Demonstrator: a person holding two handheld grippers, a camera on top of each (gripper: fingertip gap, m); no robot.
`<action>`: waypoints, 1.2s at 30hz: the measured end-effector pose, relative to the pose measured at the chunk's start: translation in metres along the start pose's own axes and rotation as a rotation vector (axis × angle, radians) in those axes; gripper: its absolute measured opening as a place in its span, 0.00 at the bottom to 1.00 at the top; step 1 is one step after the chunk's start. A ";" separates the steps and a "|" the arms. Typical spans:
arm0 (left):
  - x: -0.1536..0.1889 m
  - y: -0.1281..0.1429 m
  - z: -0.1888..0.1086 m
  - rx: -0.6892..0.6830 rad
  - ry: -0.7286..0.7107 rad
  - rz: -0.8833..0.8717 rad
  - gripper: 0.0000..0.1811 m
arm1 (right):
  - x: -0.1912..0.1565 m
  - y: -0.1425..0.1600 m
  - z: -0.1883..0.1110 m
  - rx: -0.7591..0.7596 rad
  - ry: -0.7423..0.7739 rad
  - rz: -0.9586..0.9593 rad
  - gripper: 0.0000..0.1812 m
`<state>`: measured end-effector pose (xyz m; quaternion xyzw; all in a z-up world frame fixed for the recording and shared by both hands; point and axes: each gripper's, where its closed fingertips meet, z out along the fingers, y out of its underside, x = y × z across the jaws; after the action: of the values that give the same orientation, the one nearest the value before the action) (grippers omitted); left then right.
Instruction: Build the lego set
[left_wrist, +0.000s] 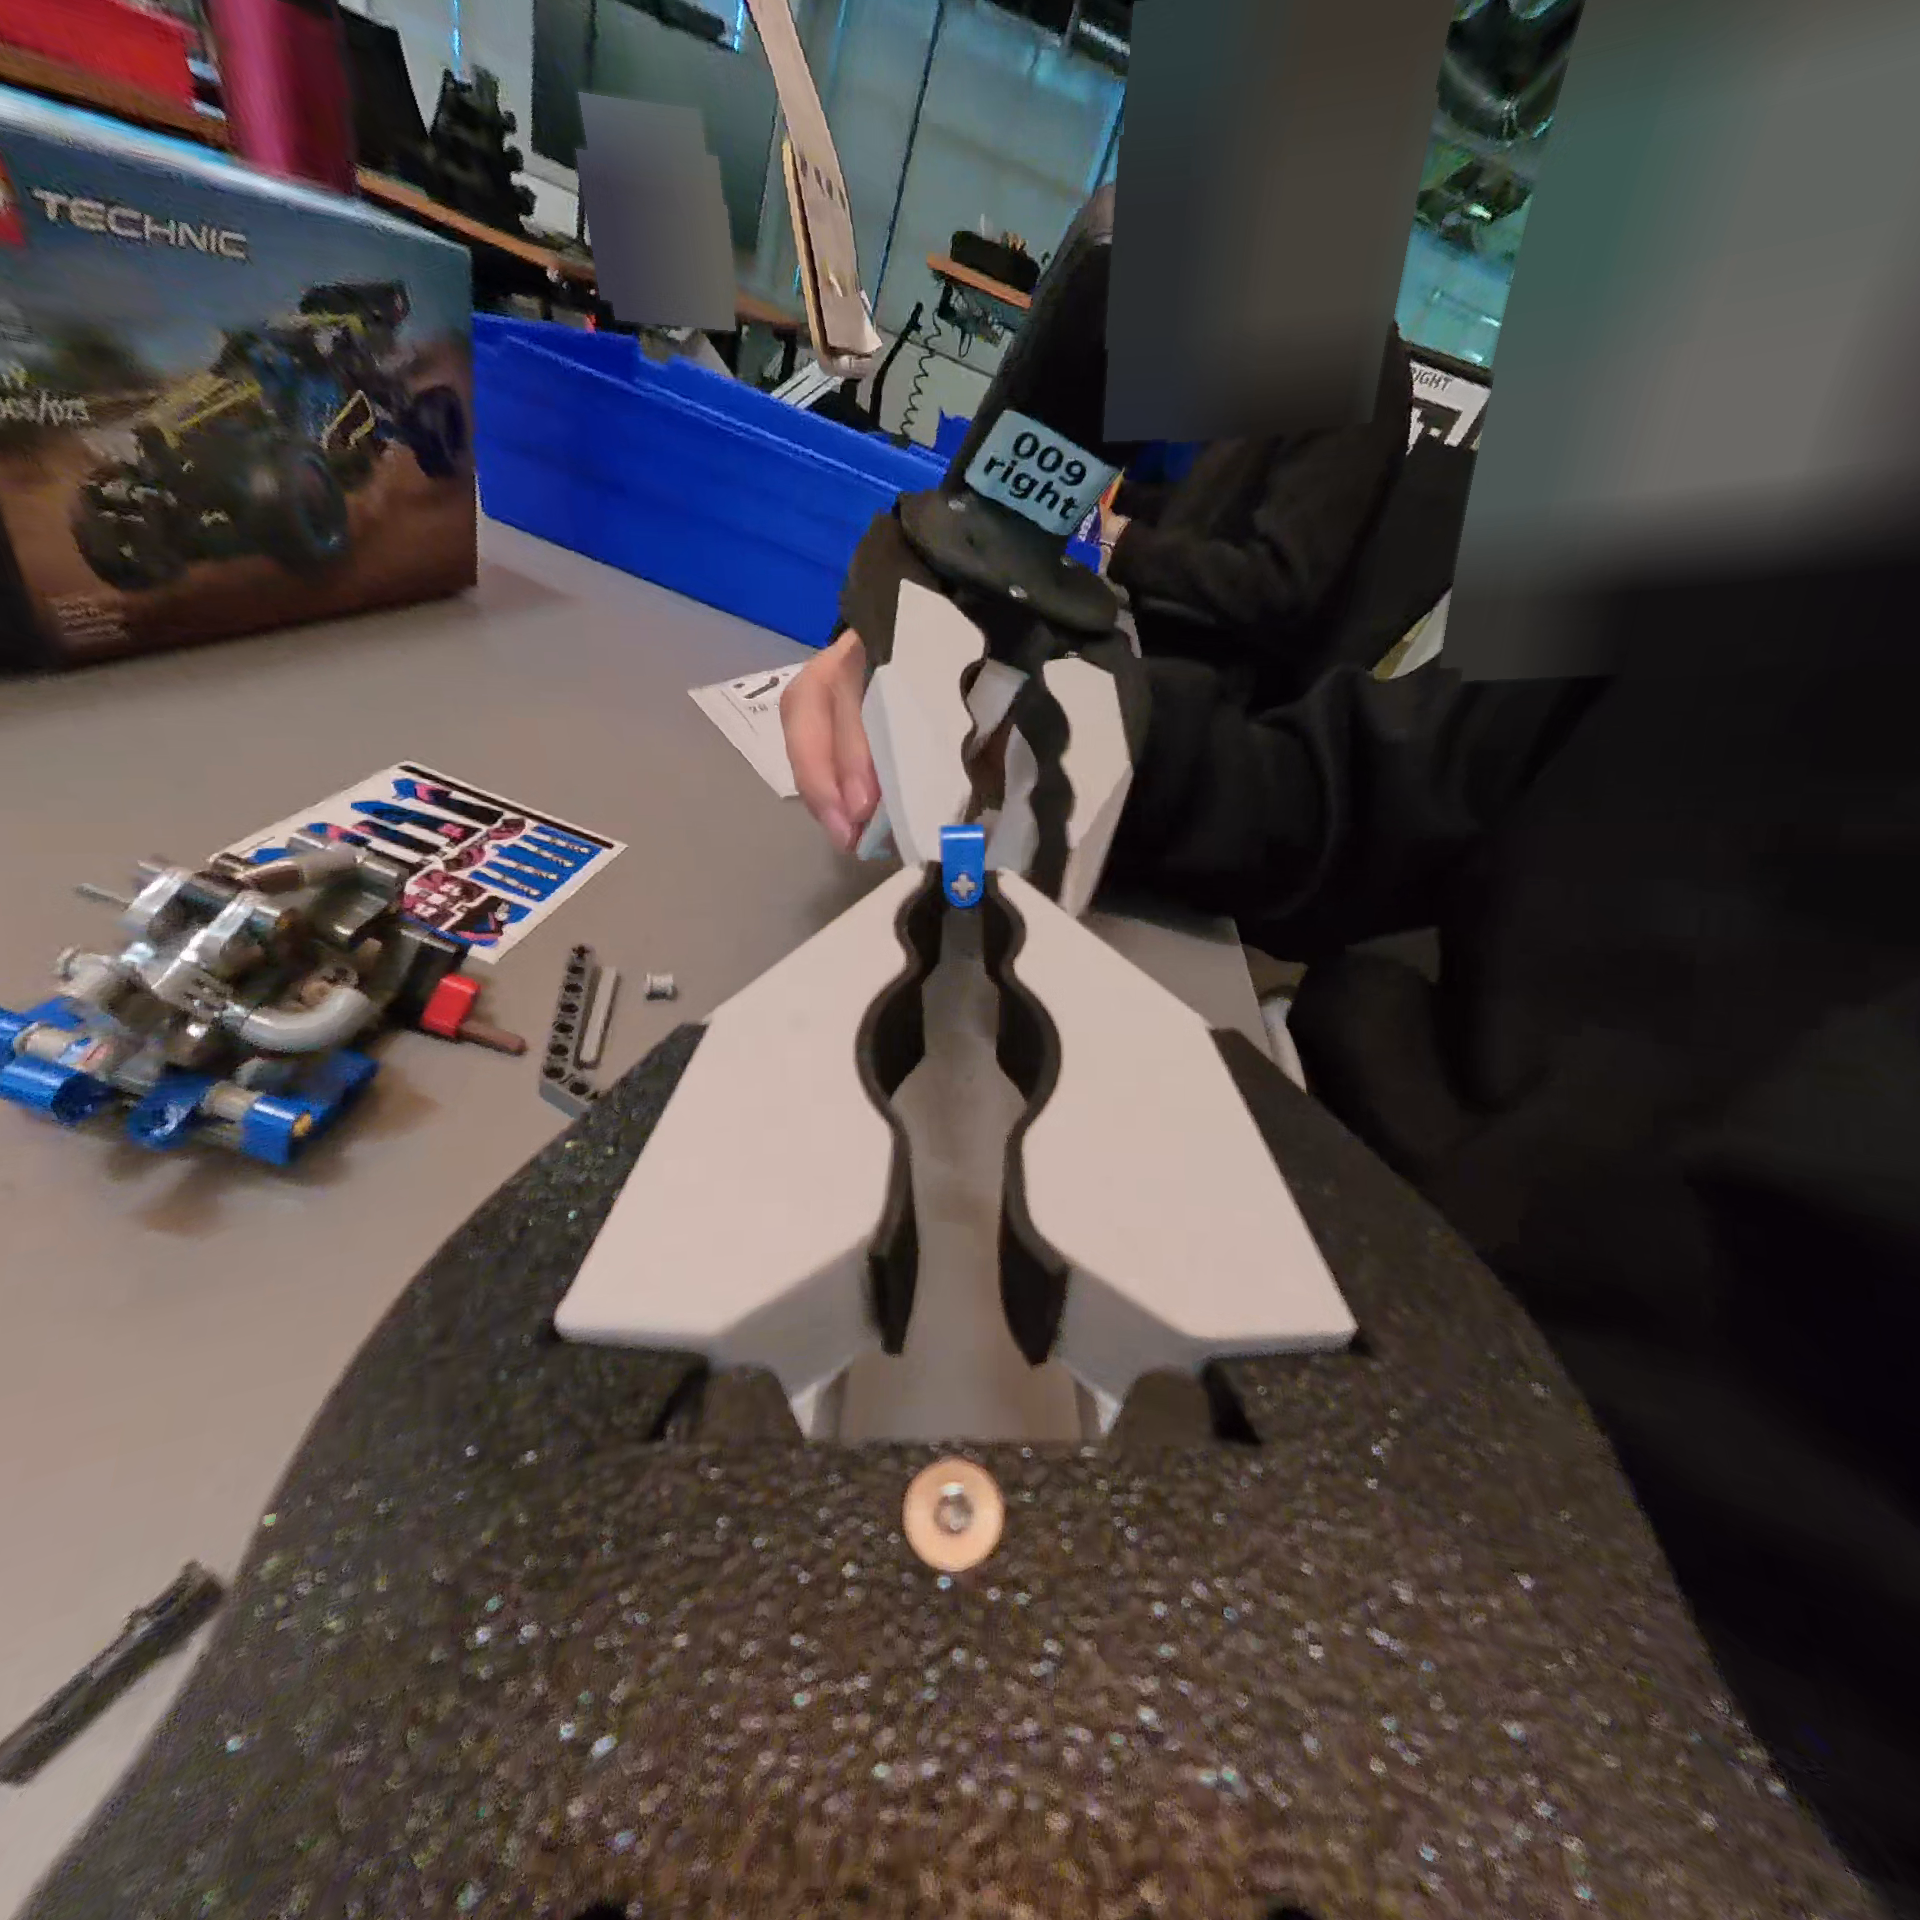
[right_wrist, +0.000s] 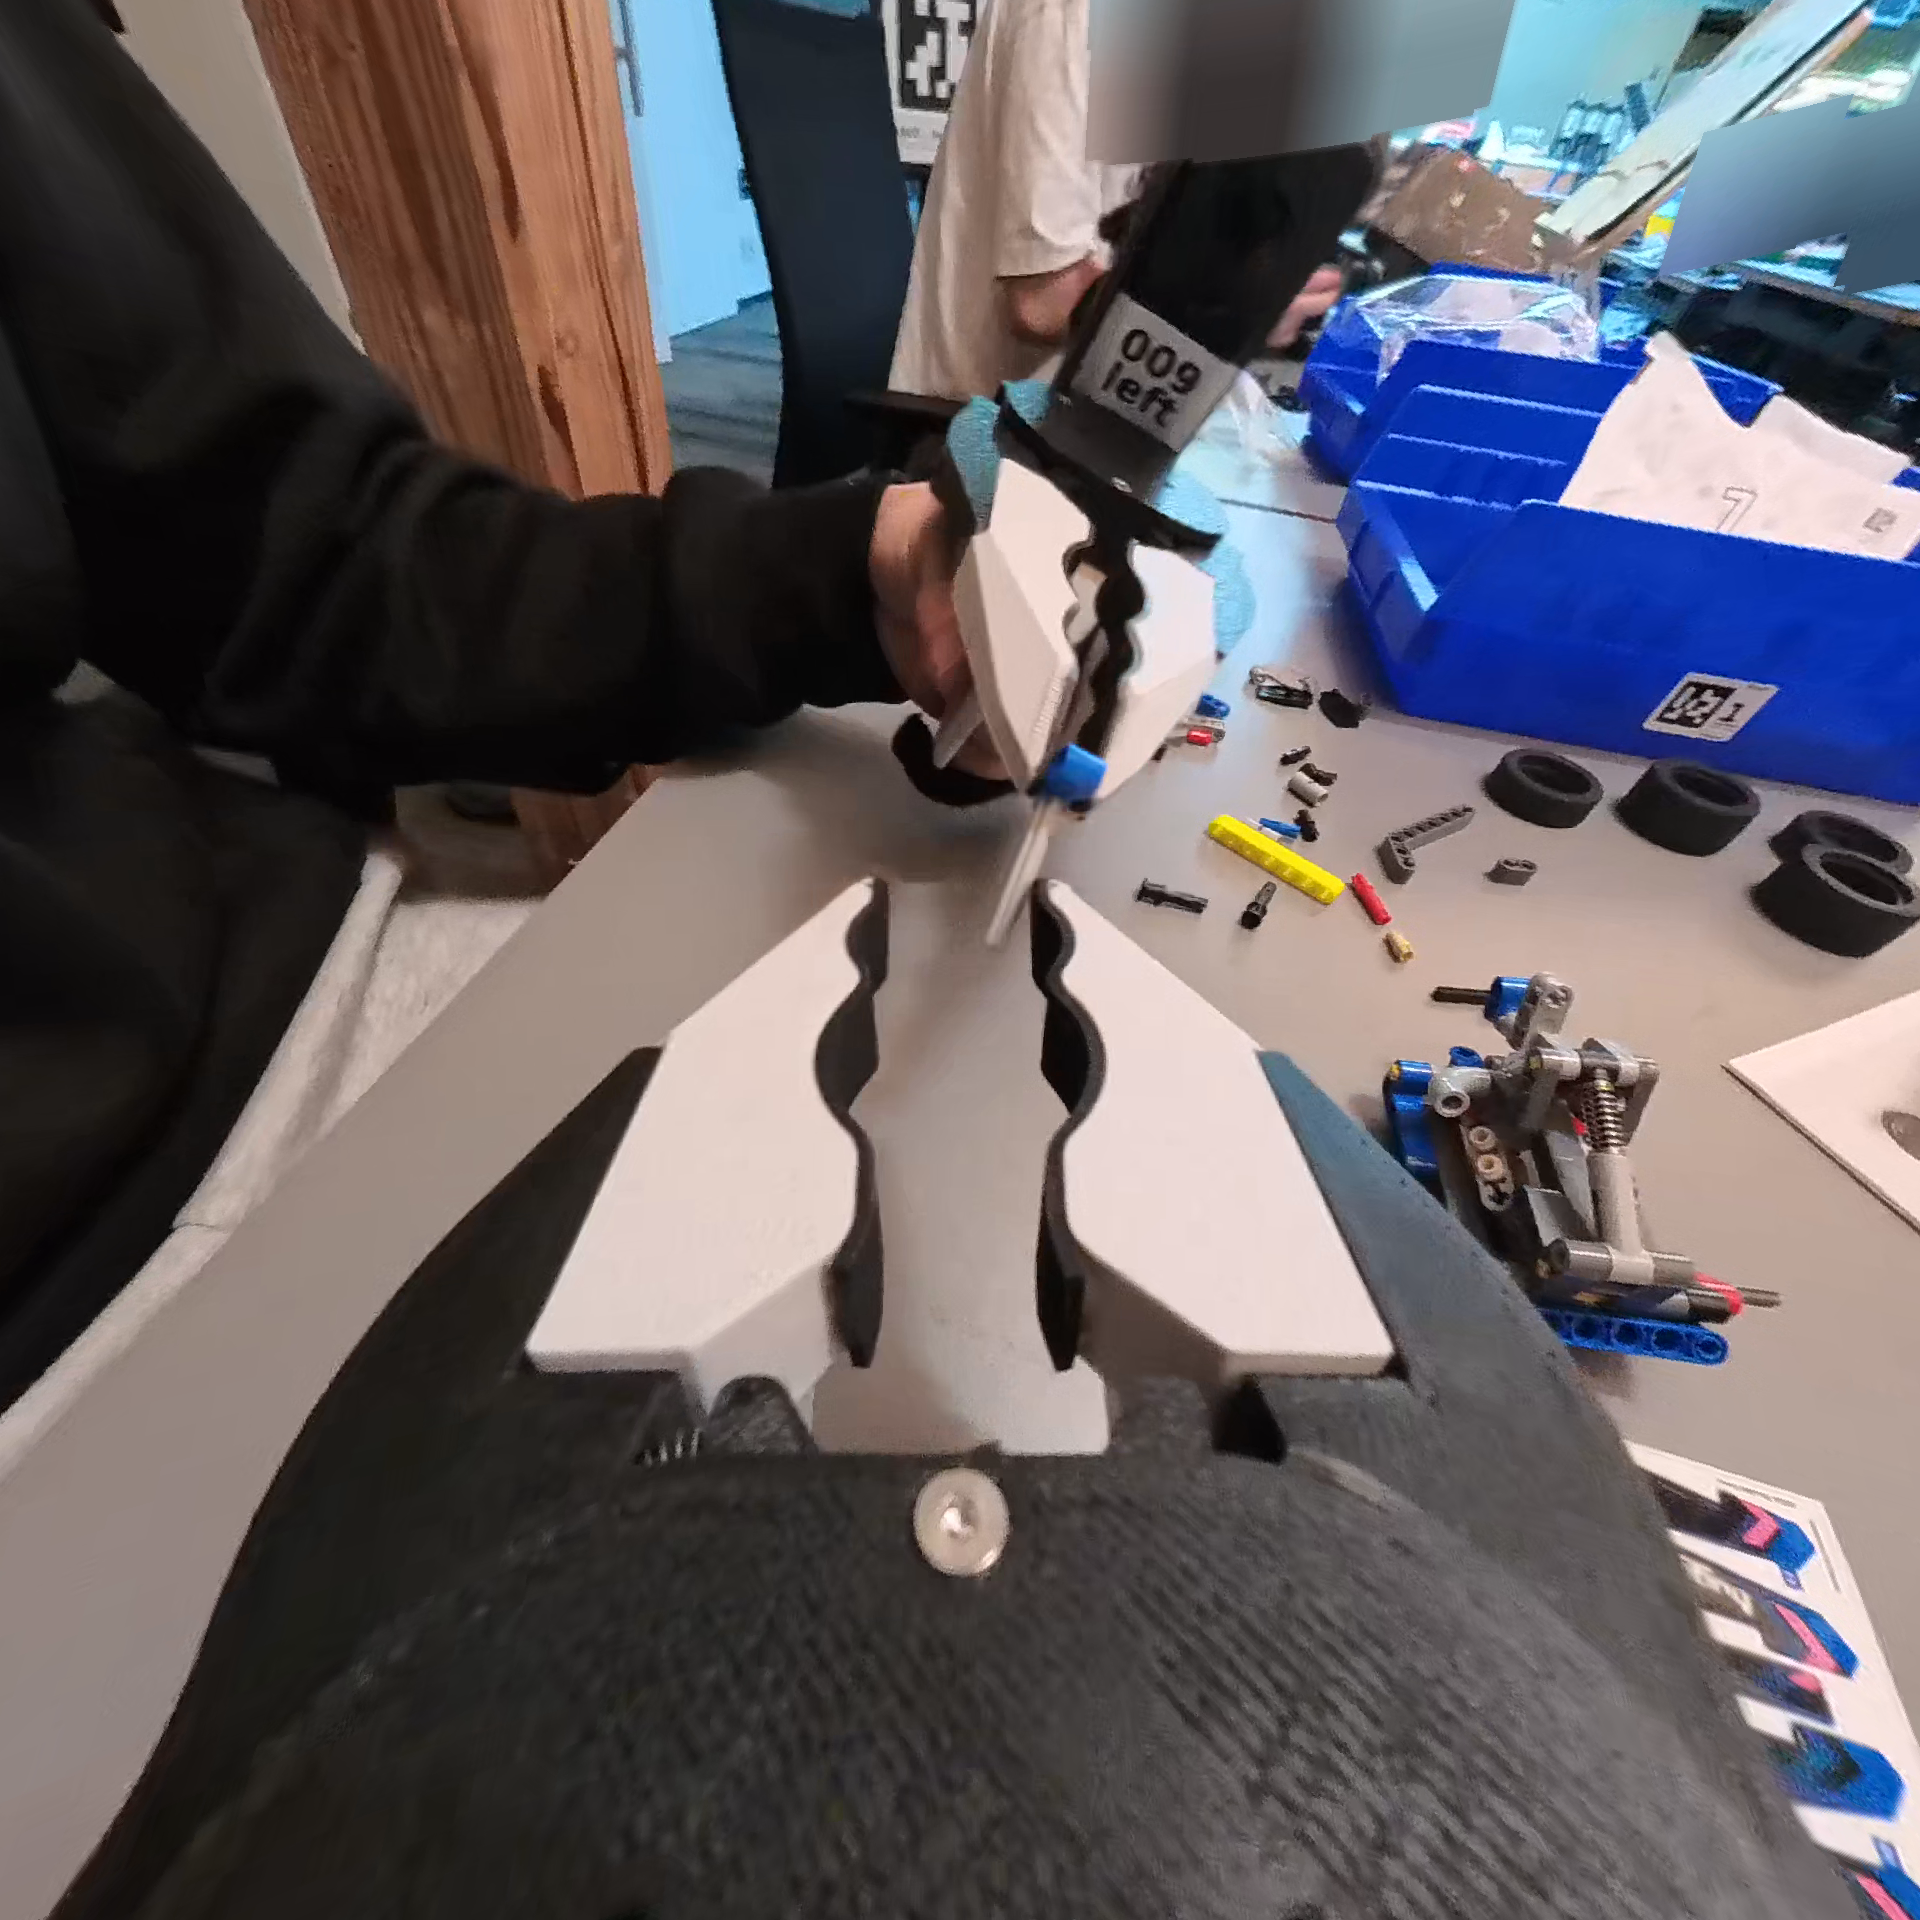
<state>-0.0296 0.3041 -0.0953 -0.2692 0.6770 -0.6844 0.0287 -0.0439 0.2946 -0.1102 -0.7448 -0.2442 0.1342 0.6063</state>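
Note:
My left gripper (left_wrist: 961, 896) is shut on a small blue connector (left_wrist: 961, 868) at its fingertips, held above the grey table (left_wrist: 364, 1299). In the right wrist view the left gripper (right_wrist: 1065, 790) holds that blue connector (right_wrist: 1075, 771) with a thin light grey axle (right_wrist: 1021, 873) sticking down out of it. My right gripper (right_wrist: 961, 899) is open, and the axle's lower end sits between its fingertips, close to the right one. In the left wrist view the right gripper (left_wrist: 1003, 790) points down at the blue connector from behind. The part-built blue and grey chassis (left_wrist: 208, 1008) (right_wrist: 1538, 1174) lies on the table.
A sticker sheet (left_wrist: 447, 852) lies by the chassis, with a dark grey beam (left_wrist: 571, 1029) beside it. The set's box (left_wrist: 229, 416) and blue bins (right_wrist: 1610, 623) stand at the back. Black tyres (right_wrist: 1683, 805), a yellow beam (right_wrist: 1273, 857) and several small loose parts lie beyond my grippers. Left and right tips are no more than a few centimetres apart. The yellow beam (right_wrist: 1273, 857) is about 20 cm from both grippers' fingertips.

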 end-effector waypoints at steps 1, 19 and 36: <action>0.001 -0.001 0.000 0.007 0.005 0.007 0.02 | 0.003 0.001 0.000 -0.004 0.020 -0.003 0.10; 0.006 -0.005 0.002 0.027 -0.004 0.098 0.03 | 0.010 0.006 -0.004 -0.033 0.044 -0.019 0.00; -0.017 -0.009 -0.024 0.025 -0.162 0.112 0.02 | 0.075 0.086 0.007 -0.559 0.350 -0.186 0.14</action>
<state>-0.0216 0.3336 -0.0910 -0.2853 0.6779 -0.6659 0.1249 0.0328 0.3276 -0.1881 -0.8686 -0.2305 -0.1237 0.4209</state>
